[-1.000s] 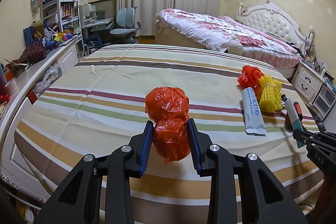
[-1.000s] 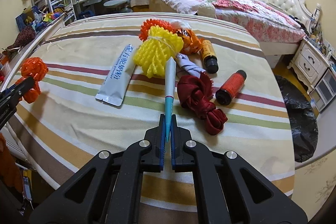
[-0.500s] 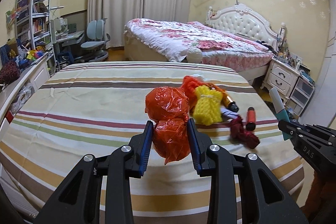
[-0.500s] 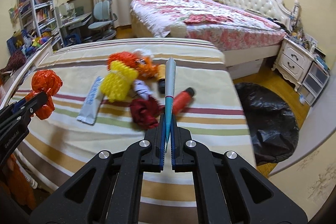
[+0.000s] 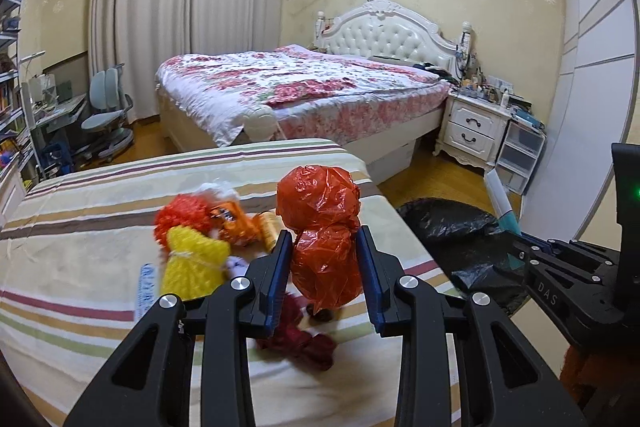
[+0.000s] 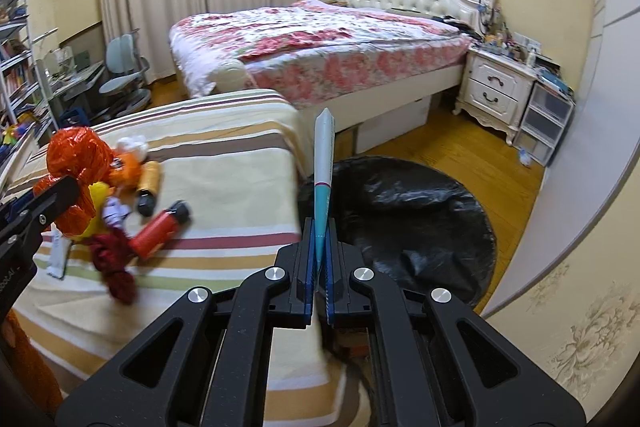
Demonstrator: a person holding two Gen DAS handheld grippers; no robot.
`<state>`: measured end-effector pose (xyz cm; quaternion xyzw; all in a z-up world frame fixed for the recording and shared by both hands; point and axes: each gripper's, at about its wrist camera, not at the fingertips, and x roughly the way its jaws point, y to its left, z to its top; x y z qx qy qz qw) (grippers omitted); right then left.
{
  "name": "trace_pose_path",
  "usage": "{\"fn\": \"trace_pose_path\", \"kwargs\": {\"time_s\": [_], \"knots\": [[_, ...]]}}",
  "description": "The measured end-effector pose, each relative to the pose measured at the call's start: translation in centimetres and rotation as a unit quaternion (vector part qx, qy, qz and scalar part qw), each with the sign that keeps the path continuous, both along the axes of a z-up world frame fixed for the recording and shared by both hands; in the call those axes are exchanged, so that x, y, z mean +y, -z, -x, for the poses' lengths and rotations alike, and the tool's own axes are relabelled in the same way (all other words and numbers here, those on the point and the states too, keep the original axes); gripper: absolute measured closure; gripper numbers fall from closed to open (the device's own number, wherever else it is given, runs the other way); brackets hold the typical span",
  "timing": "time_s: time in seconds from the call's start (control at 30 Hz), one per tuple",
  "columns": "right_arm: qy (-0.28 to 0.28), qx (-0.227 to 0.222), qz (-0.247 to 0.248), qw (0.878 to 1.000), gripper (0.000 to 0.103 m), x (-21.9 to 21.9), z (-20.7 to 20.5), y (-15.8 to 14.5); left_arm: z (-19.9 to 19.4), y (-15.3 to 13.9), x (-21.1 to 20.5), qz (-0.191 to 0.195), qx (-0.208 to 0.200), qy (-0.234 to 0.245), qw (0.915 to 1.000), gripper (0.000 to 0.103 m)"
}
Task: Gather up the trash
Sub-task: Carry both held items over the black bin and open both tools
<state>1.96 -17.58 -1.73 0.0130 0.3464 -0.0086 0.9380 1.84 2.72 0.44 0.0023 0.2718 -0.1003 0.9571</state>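
Note:
My left gripper (image 5: pixel 322 263) is shut on a crumpled orange plastic bag (image 5: pixel 320 227), held above the striped bed cover (image 5: pixel 100 195). My right gripper (image 6: pixel 319 251) is shut on a white and teal tube (image 6: pixel 324 163), which points up over the edge of a black trash bag (image 6: pixel 420 211) on the floor. The tube (image 5: pixel 498 201) and black bag (image 5: pixel 452 223) also show at the right of the left wrist view. The orange bag (image 6: pixel 78 163) shows at the left of the right wrist view.
On the cover lie a yellow foam net (image 5: pixel 192 263), an orange net (image 5: pixel 180 217), a dark red cloth (image 6: pixel 114 263), a red bottle (image 6: pixel 160 229), an orange bottle (image 6: pixel 148 183) and a white sachet (image 5: pixel 146 285). A floral bed (image 6: pixel 320 43) and nightstand (image 6: pixel 494 91) stand beyond.
Both grippers have swung to the right with their loads. The black trash bag has come into view under the right gripper and at the right of the left view.

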Motion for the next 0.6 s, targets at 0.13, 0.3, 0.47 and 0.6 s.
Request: {"fn": "trace_pose_path", "kwargs": {"time_s": [0.13,0.3,0.47,0.6], "knots": [[0.018,0.005,-0.004,1.0,0.099,-2.5,-1.7,1.1,-2.0,0.6,-3.5,-0.007,0.003,0.028,0.9996,0.069],[0.035,0.008,-0.009,0.999,0.099,-5.1,-2.8,2.1,-4.8,1.9,-7.1,-0.018,0.017,0.05,0.9984,0.069],[0.043,0.016,-0.016,0.999,0.098,-7.2,-4.0,3.2,-6.6,3.2,-9.4,-0.03,0.034,0.06,0.9972,0.069],[0.045,0.02,-0.019,0.999,0.098,-8.1,-4.8,3.7,-7.6,3.7,-10.8,-0.037,0.042,0.066,0.9963,0.069]]}}
